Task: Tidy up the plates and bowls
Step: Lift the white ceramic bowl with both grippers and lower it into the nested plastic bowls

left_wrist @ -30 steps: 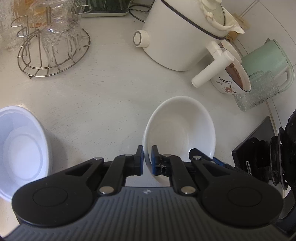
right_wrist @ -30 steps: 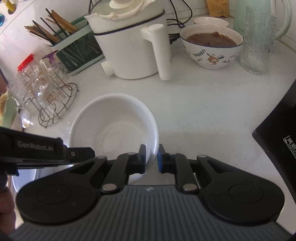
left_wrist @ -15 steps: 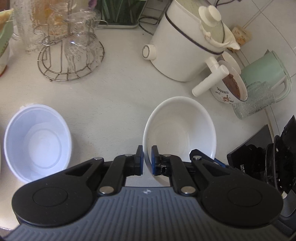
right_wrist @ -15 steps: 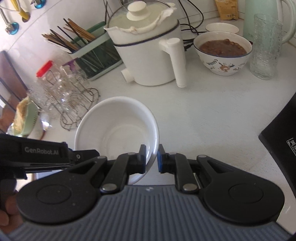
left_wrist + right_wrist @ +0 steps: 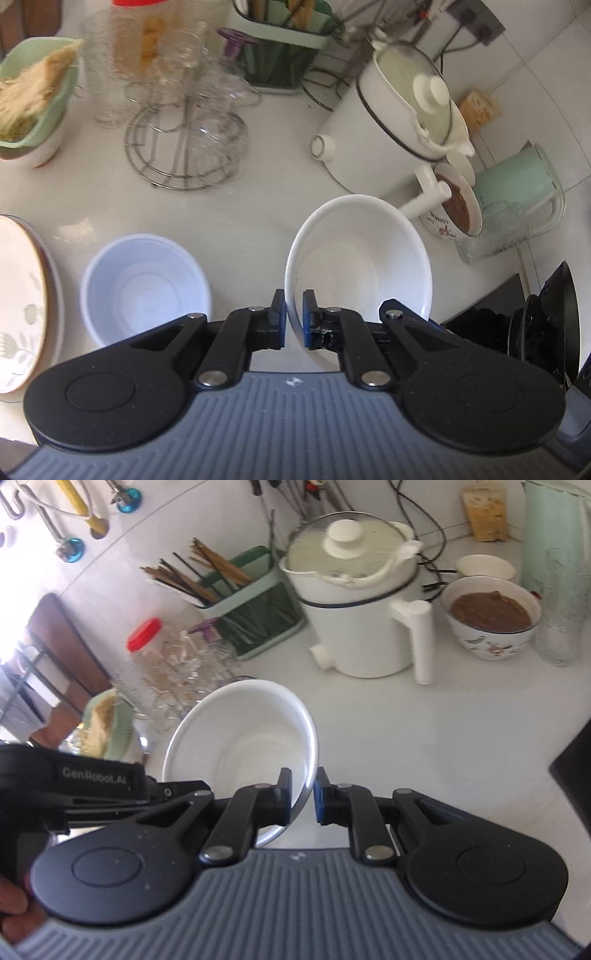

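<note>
White bowl [image 5: 365, 254] has risen; left claw [image 5: 293, 319] seemingly hides its rim.

Your white stone countertop [image 5: 258, 221], pale blue plastic bowl [image 5: 146, 291] near its front edge, wire glass rack [image 5: 184, 147] behind, white lidded electric pot [image 5: 391, 136] toward the back corner, floral plate [image 5: 18, 302] at the left edge

white kettle [image 5: 354, 620], chopstick holder [image 5: 255, 616], glass rack [image 5: 184, 147]
</note>
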{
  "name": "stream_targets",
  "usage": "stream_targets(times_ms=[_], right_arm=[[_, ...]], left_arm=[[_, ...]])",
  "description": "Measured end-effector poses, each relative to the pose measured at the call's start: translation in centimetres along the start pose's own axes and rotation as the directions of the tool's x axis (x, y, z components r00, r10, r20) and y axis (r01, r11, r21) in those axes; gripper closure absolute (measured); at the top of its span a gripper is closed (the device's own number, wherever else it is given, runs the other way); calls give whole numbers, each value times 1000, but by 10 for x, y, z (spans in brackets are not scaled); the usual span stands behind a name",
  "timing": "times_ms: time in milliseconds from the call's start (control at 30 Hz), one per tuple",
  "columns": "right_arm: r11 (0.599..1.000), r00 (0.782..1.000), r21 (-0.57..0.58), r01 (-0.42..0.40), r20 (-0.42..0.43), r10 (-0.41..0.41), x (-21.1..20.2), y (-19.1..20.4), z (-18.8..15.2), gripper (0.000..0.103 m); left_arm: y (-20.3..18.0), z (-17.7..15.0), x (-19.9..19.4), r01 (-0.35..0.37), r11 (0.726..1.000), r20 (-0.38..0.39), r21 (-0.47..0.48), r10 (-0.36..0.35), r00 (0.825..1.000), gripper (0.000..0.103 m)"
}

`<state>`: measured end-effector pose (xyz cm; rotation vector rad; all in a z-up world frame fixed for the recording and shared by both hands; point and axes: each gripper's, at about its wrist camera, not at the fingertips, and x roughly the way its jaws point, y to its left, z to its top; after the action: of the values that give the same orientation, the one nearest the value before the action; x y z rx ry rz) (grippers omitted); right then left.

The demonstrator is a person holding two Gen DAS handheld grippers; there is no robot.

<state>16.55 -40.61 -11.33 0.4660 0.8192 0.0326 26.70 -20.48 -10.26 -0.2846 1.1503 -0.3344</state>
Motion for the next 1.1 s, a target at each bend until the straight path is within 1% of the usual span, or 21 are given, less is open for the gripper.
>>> stream_targets(times_ms=[67, 167, 233, 433, 567, 700, 800, 933, 1067, 1100], right_arm=[[1000, 1000, 1, -19, -6, 19, 2, 8, 1, 88], [998, 998, -17, -54, -33, 54, 11, 23, 3, 88], [997, 995, -10, -82, -58, 82, 19, 31, 4, 88], [992, 986, -40, -124, -114, 118, 40, 62, 1, 88], [988, 977, -65, -143, -170, 130, 59, 81, -10, 88], [991, 975, -67, -117, -199, 102, 75, 96, -24, 88], [994, 980, -73, -79, -189, 64, 80, 103, -34, 86], [997, 986, -68, -38, -167, 26, 85, 105, -43, 86], [998, 982, -53, -43, -186, 33, 85, 106, -42, 86], [997, 983, -68, -45, -180, 32, 84, 107, -40, 83]], left_arm=[[9, 2, -9, 0, 1000, 17, -19, 1, 1000, 93], [25, 1, -19, -32, 999, 41, -37, 34, 999, 93], [38, 1, -24, -36, 998, 38, -52, 38, 999, 92], [78, 5, -30, -61, 994, 31, -91, 64, 997, 93], [103, 8, -26, -93, 992, 10, -81, 94, 996, 93], [125, 6, -16, -102, 992, -34, -71, 100, 994, 92], [138, 5, -7, -86, 993, -62, -78, 82, 995, 92], [148, 5, 2, -72, 995, -90, -65, 66, 994, 92], [158, 5, 1, -70, 994, -99, -81, 62, 993, 91], [160, 6, 1, -70, 993, -98, -93, 61, 993, 90]])
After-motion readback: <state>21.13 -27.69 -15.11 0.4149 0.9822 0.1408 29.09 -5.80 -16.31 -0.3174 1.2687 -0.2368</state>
